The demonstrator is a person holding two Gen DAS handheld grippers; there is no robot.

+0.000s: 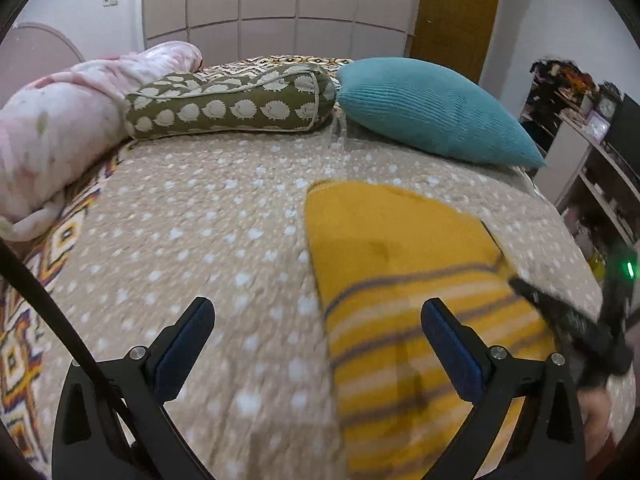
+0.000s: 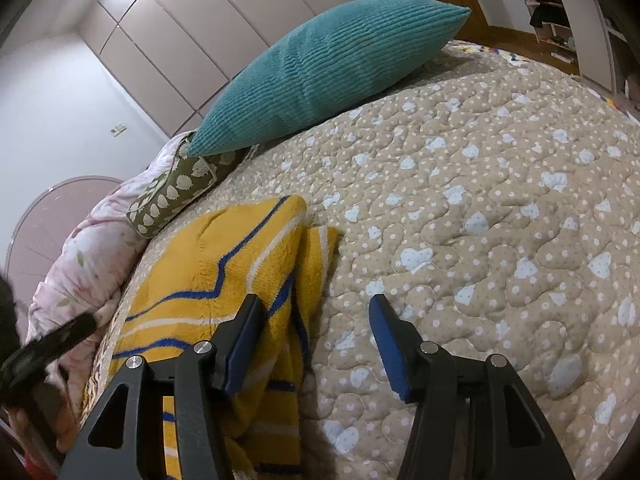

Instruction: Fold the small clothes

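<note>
A yellow garment (image 1: 400, 272) with blue and white stripes lies folded on the beige spotted quilt (image 1: 200, 220). My left gripper (image 1: 316, 308) is open and empty above the quilt, with the garment's left edge between its fingers. In the right wrist view the garment (image 2: 224, 264) lies at the lower left, with a folded layer along its right edge. My right gripper (image 2: 316, 304) is open and empty, its left finger (image 2: 244, 340) over the garment's right edge and its right finger (image 2: 388, 344) over the quilt (image 2: 480, 220). The right gripper (image 1: 560, 312) shows blurred in the left wrist view.
A teal ribbed pillow (image 1: 432, 112) and an olive bolster with white hedgehogs (image 1: 228, 104) lie at the head of the bed. A pink floral blanket (image 1: 52, 128) is bunched at the left. Shelves (image 1: 592, 140) stand past the bed's right edge.
</note>
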